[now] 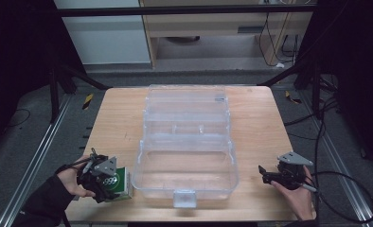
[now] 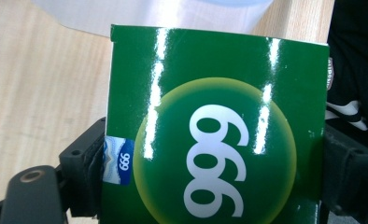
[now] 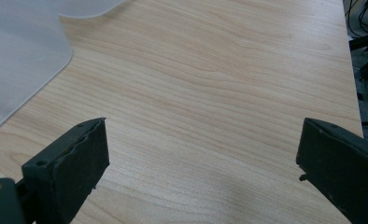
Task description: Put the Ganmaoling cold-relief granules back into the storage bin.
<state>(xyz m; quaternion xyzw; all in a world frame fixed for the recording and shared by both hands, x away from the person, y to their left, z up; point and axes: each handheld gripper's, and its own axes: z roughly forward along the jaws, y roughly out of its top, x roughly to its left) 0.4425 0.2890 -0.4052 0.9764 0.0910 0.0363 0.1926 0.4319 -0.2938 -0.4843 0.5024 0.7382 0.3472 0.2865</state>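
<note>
While my left claw [image 1: 110, 185] sits at the lower left of the high view, its jaws are clenched on the green box [image 2: 217, 126], each pressing one side edge. Up close, the left gripper view reads the white "999" print. My right claw [image 3: 201, 163] hangs released over bare table [image 3: 210, 70], beside the clear case [image 1: 184, 170].

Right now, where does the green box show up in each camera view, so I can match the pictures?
High view: the green box sits at the table's lower left, in the left tongs, beside the clear plastic case.
Left gripper view: it takes up the centre, jaws pressed on both sides.
Right gripper view: not in this picture.
Shared landmark: the clear plastic case, at the top edge and top left.
</note>
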